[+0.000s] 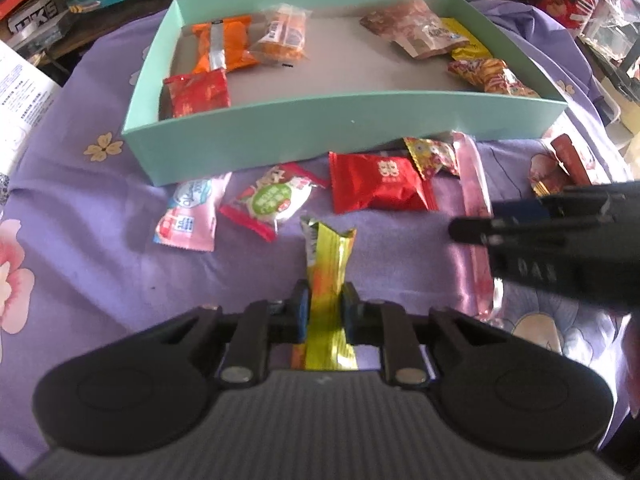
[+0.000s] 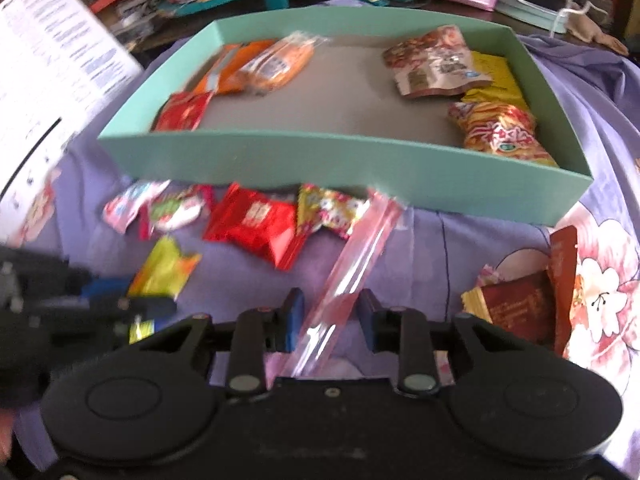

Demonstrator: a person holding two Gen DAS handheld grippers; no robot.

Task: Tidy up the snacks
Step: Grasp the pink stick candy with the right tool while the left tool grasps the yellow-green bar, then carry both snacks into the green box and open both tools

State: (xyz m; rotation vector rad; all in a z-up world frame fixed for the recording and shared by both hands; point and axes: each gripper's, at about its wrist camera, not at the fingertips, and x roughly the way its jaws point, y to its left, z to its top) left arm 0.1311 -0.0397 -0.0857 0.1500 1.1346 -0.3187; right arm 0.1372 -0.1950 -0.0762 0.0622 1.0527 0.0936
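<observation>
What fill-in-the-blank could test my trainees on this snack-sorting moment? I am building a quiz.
1. The left gripper is shut on the ____ wrapper.
2. The long pink stick lies between the ____ gripper's fingers.
3. The teal box sits on a ____ floral cloth.

Missing: yellow; right; purple

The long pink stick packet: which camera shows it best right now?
The right wrist view: the pink stick packet runs nearly whole between the open right tool fingers. In the left wrist view that packet is partly hidden behind the right tool, so only its ends show.
</observation>
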